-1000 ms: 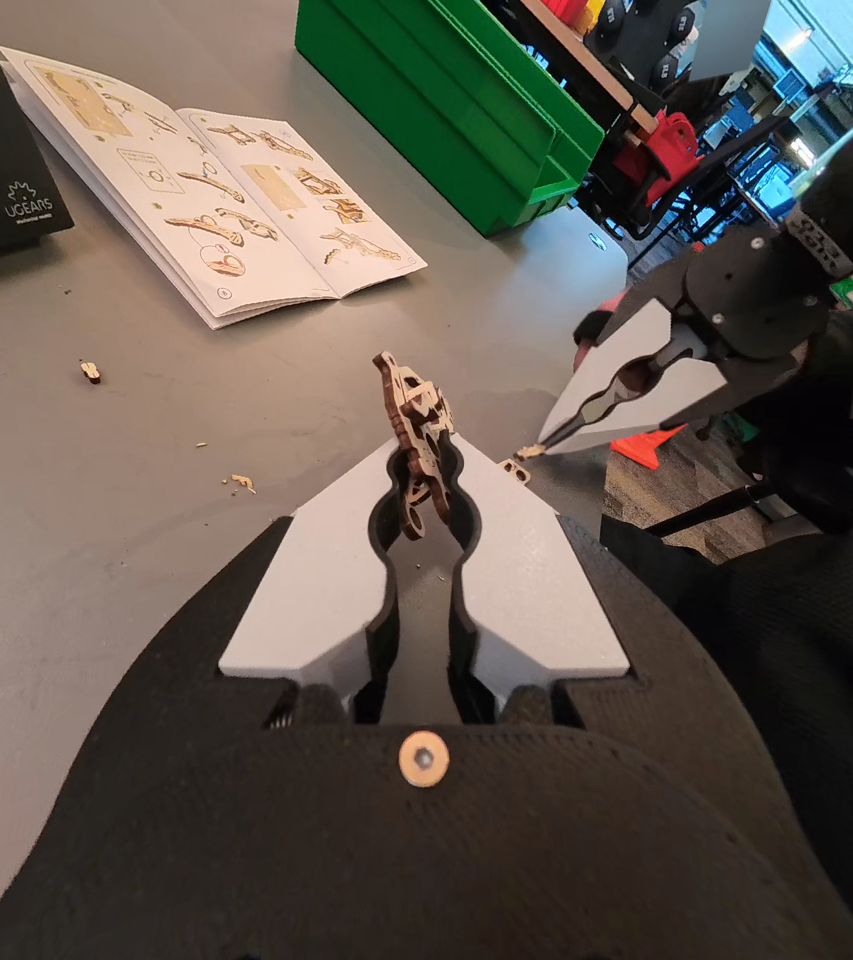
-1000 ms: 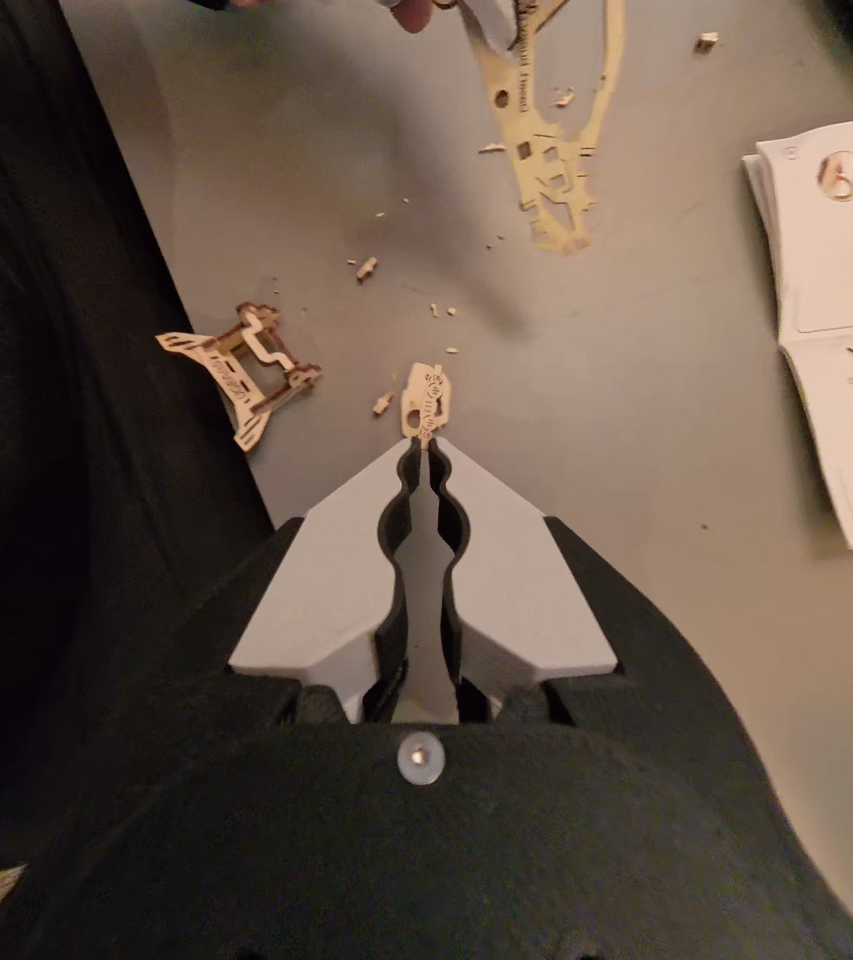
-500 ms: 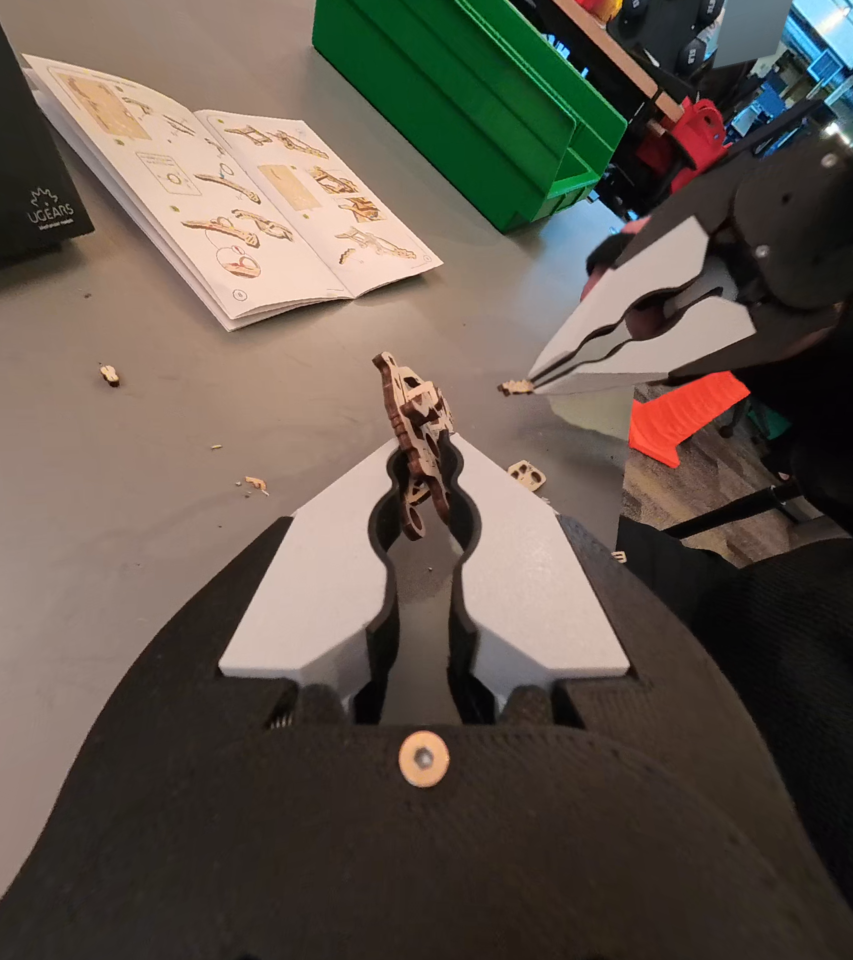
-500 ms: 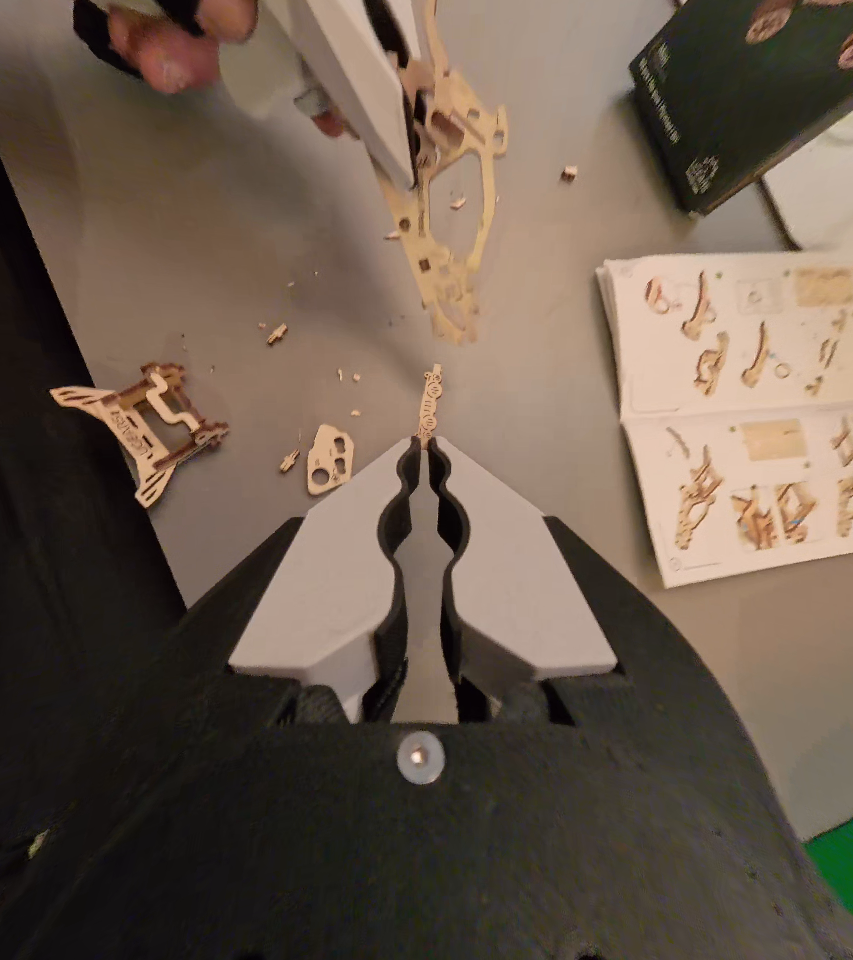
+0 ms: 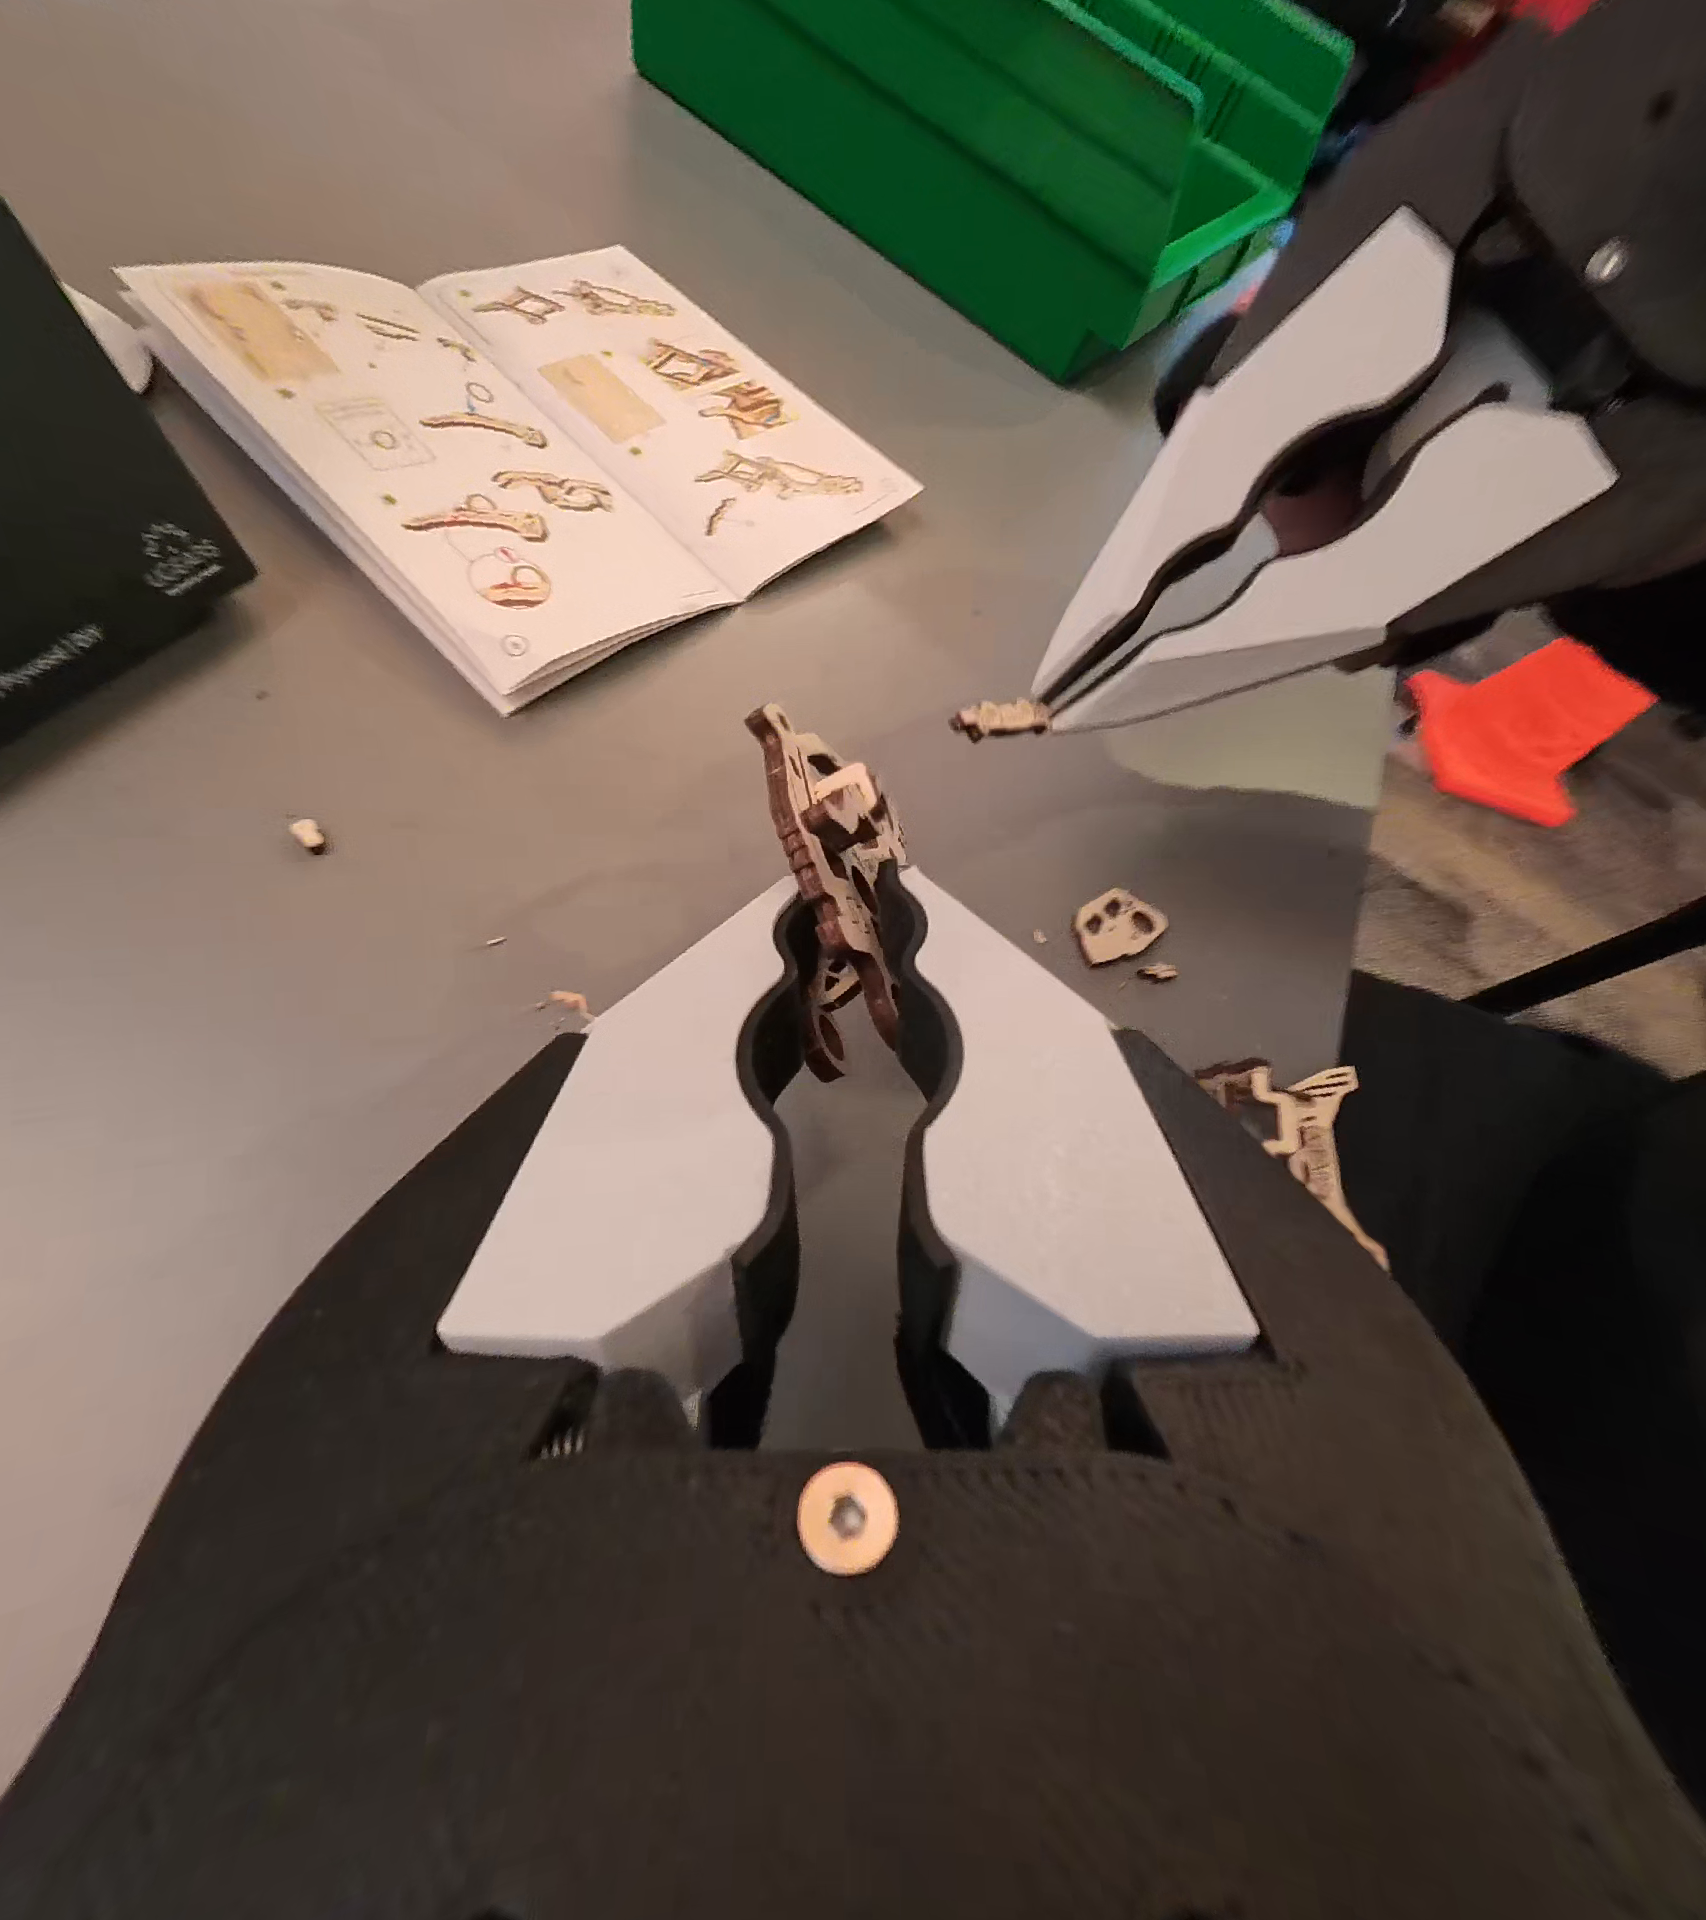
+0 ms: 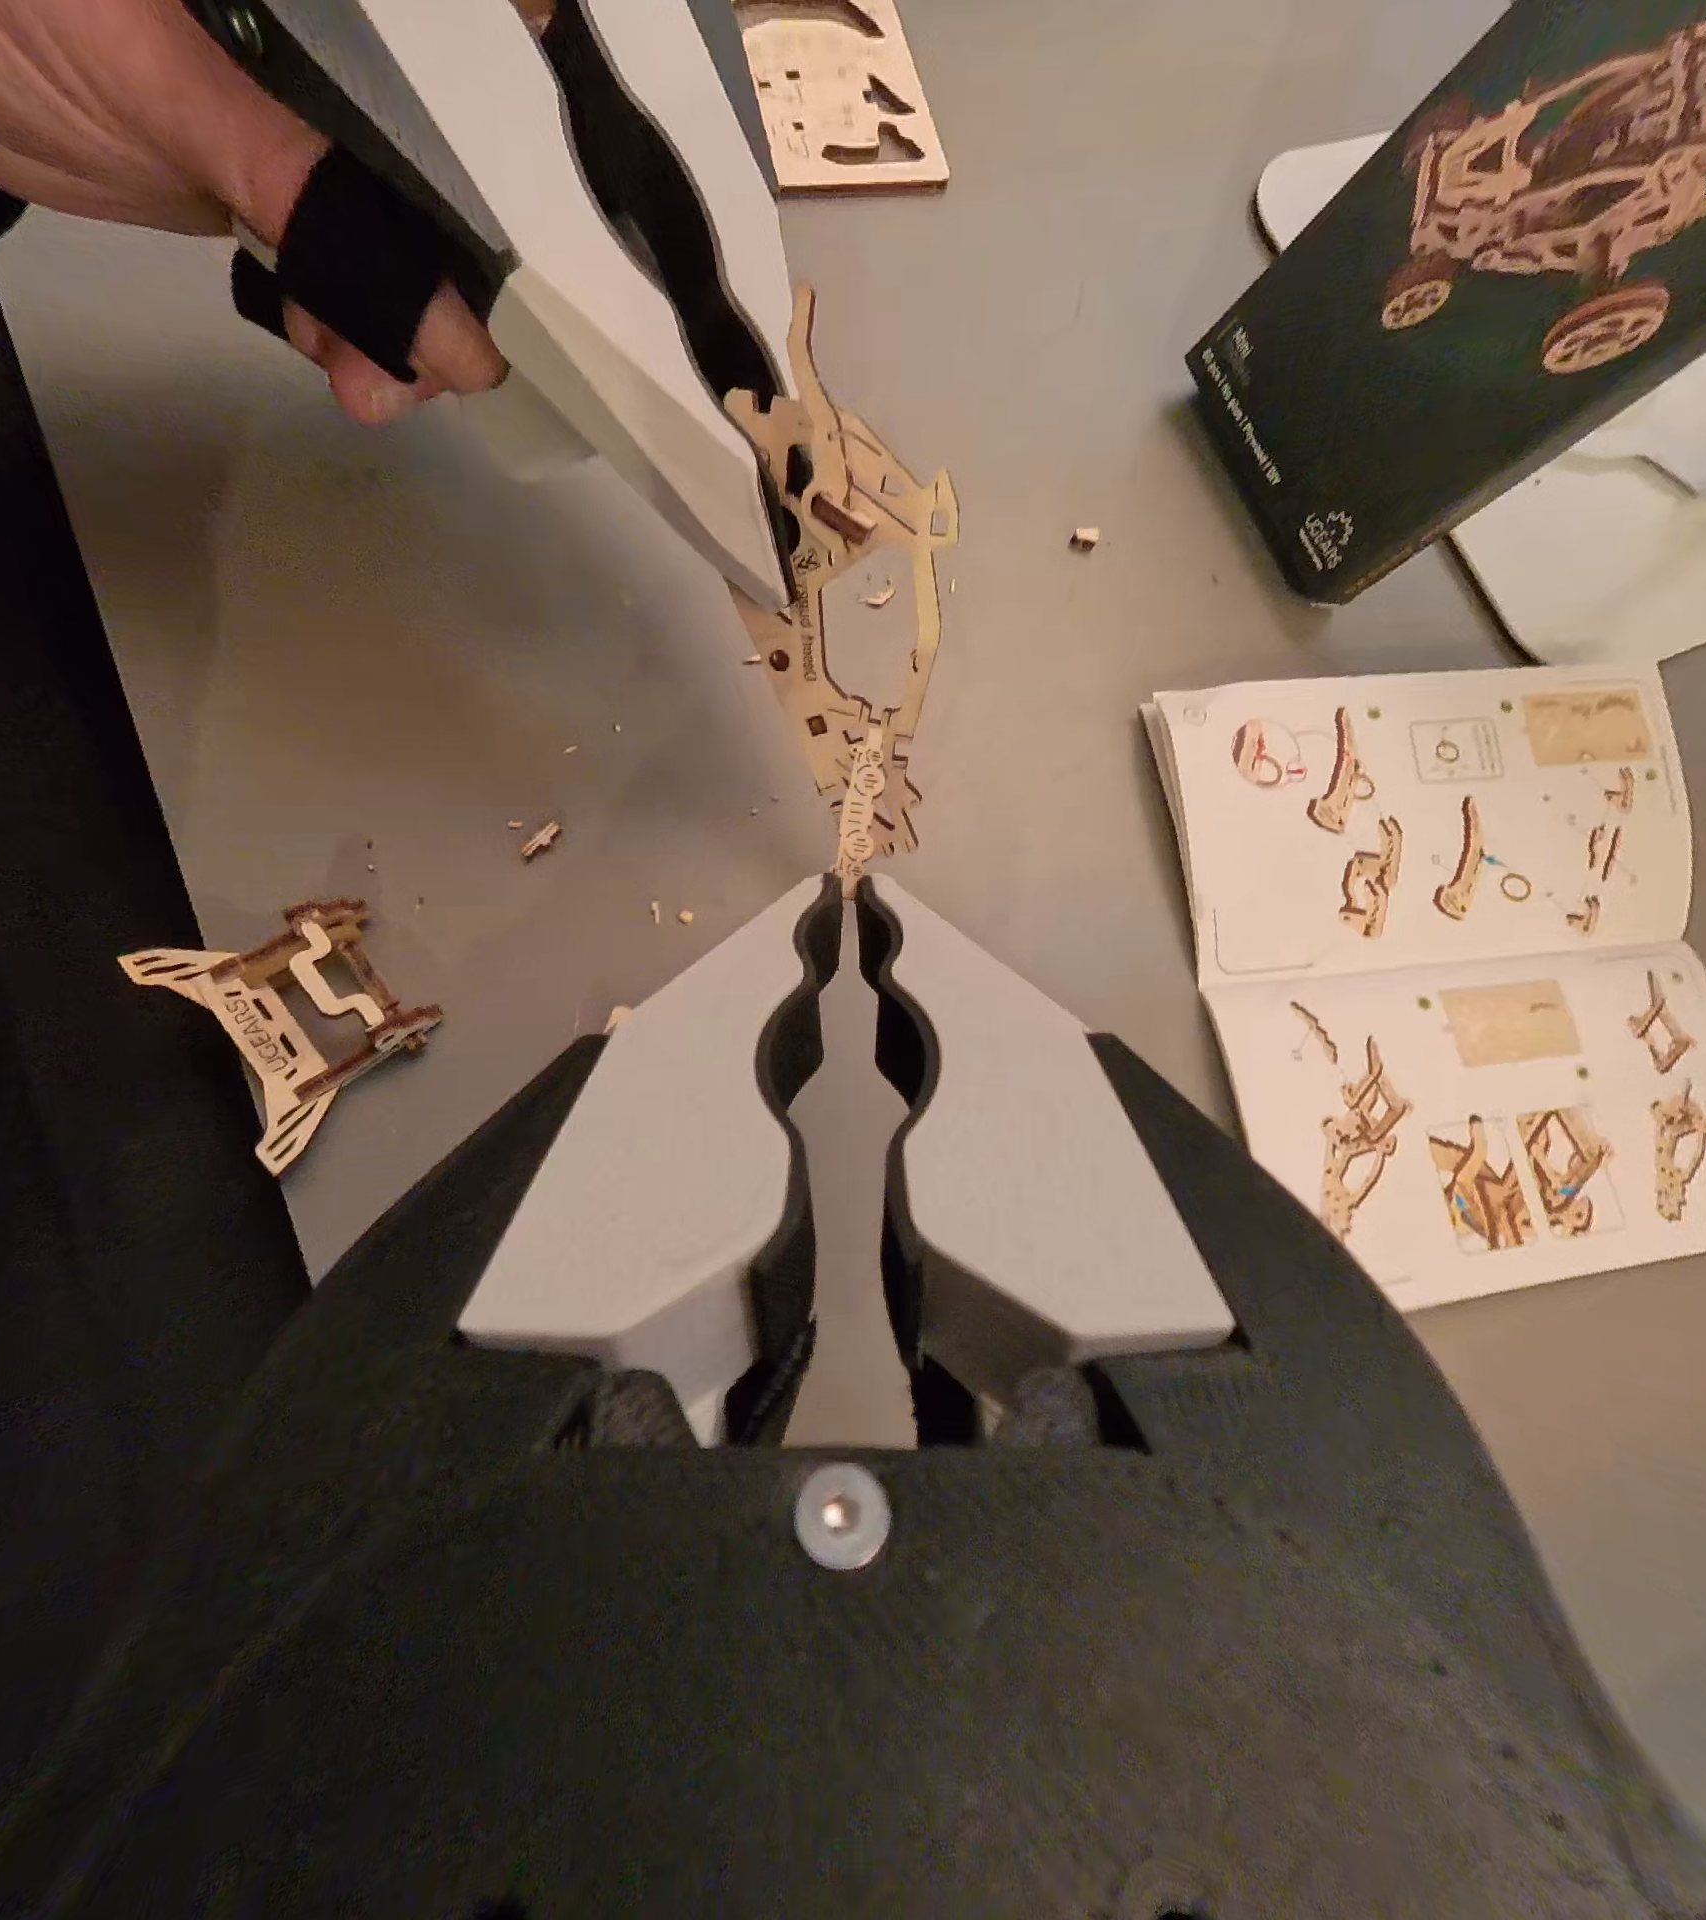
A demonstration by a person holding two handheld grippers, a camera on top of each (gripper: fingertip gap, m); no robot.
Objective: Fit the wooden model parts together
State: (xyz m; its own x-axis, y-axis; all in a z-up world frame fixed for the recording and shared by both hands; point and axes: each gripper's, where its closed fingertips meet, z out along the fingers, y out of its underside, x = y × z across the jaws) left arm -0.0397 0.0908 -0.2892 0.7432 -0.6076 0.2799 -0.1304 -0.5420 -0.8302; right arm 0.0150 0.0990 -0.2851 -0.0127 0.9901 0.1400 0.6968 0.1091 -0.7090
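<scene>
Two grippers hang above a grey table (image 5: 153, 1039), each with its jaws clamped on a piece of wood. The left gripper (image 5: 844, 894) pinches a flat wooden frame (image 5: 833, 831) edge-on between its tips, so that in the left wrist view the frame stands upright; in the right wrist view the same frame (image 6: 890, 644) shows its broad pale face, with cut-outs and dark burnt edges. The right gripper (image 6: 844, 883) holds a small narrow wooden strip (image 6: 859, 810) at the very ends of its fingers, and the strip's far end overlaps the near end of the frame; whether they touch I cannot tell. In the left wrist view that strip (image 5: 1003, 717) lies right of the frame and apart from it.

Right of the frame in the right wrist view an open instruction booklet (image 6: 1451, 966) lies flat, and beyond it a dark box (image 6: 1514, 301). Left of the frame, near the table's edge, sits a small wooden stand-like assembly (image 6: 298, 1013), with wood crumbs (image 6: 539, 840) between them. Beyond the frame lies a cut wooden sheet (image 6: 844, 104). A hand (image 6: 101, 125) grips the left gripper's body. Behind the booklet in the left wrist view stands a green bin (image 5: 984, 135)
</scene>
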